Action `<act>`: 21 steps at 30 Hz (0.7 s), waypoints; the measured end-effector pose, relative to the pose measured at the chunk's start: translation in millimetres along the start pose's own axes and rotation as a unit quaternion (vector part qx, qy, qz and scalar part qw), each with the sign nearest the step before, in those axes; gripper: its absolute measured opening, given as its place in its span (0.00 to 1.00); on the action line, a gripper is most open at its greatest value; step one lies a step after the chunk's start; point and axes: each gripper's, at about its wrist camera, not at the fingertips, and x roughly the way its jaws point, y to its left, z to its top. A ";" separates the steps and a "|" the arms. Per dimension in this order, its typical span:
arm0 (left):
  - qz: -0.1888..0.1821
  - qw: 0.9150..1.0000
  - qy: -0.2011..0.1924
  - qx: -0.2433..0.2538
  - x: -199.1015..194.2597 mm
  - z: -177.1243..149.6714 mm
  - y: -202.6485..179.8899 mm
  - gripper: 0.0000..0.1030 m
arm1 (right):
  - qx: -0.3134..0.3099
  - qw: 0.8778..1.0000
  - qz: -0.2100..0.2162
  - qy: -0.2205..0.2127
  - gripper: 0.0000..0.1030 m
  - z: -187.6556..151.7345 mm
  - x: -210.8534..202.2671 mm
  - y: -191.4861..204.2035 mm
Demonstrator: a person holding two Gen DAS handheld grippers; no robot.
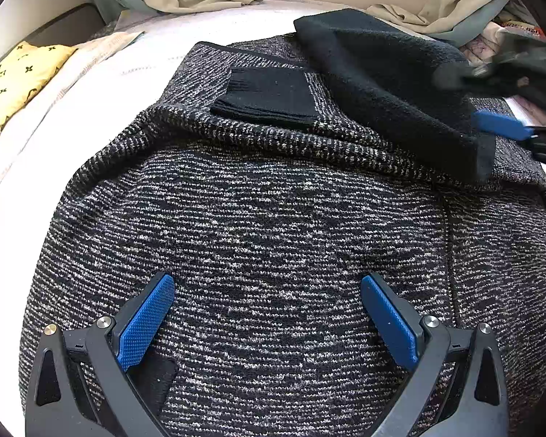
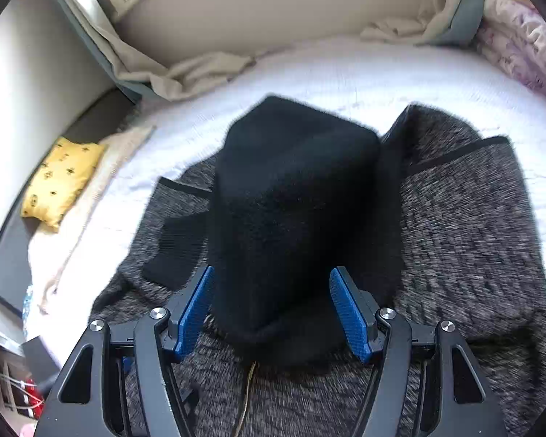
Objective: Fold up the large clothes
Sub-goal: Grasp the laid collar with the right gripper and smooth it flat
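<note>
The speckled black-and-grey knit sweater [image 1: 273,225] lies spread on the white bed sheet [image 1: 91,116], filling the centre of the left wrist view. Its plain black fuzzy sleeve [image 2: 291,211] is folded across the body, centre frame in the right wrist view. The right gripper [image 2: 271,313] straddles the sleeve end with jaws apart, pads clear of it. The left gripper [image 1: 267,322] hangs open over the hem, holding nothing. Risk: the loose sleeve may slide off, or a pad may snag the knit.
</note>
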 end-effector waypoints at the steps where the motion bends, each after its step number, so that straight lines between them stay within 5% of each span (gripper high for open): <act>1: -0.001 1.000 0.002 0.000 0.6 0.9 0.7 1.00 | 0.002 1.000 -0.007 0.007 0.62 0.7 6.7 0.4; 2: -0.001 1.000 0.003 0.000 1.0 1.5 1.4 1.00 | 0.003 1.000 -0.017 0.018 0.59 0.9 15.2 0.2; 5: -0.002 1.000 0.004 0.000 3.9 5.6 4.9 1.00 | 0.000 0.999 -0.025 0.046 0.11 -0.5 33.0 1.4; 8: -0.003 1.000 0.005 0.000 5.3 6.9 6.3 1.00 | -0.013 0.999 -0.021 0.040 0.03 -2.4 27.6 9.4; 17: -0.002 1.000 0.003 0.000 4.9 5.4 4.7 1.00 | -0.114 0.993 0.007 -0.036 0.00 -27.8 -46.6 75.9; 21: -0.001 1.000 0.002 0.000 4.5 5.0 4.8 1.00 | -0.130 0.991 0.024 -0.025 0.00 -39.0 -51.9 87.9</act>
